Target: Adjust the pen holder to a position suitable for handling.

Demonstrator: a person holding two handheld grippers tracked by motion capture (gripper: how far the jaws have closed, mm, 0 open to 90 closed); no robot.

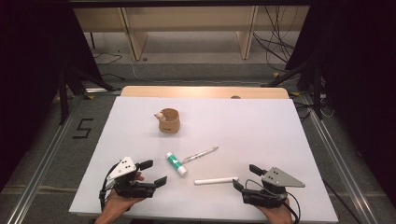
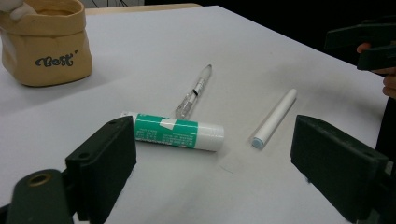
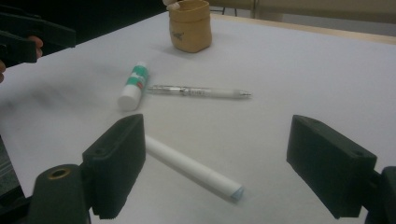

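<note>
The left gripper (image 1: 152, 173) rests near the front edge of the white table (image 1: 261, 126), jaws spread wide with nothing between them. Just ahead of its jaws lies a green-and-white cylindrical glue stick (image 2: 180, 132), and touching that stick's far side is a slim clear plastic pen (image 2: 194, 91). The right gripper (image 1: 245, 177) sits at the other front corner, jaws likewise wide apart and empty. A plain white stick with a pale blue end (image 3: 194, 169), perhaps chalk or a capped marker, lies just before its jaws, reaching toward the left gripper. Well beyond both, a small tan fabric pouch with dark lettering (image 2: 45, 44) stands upright.
</note>
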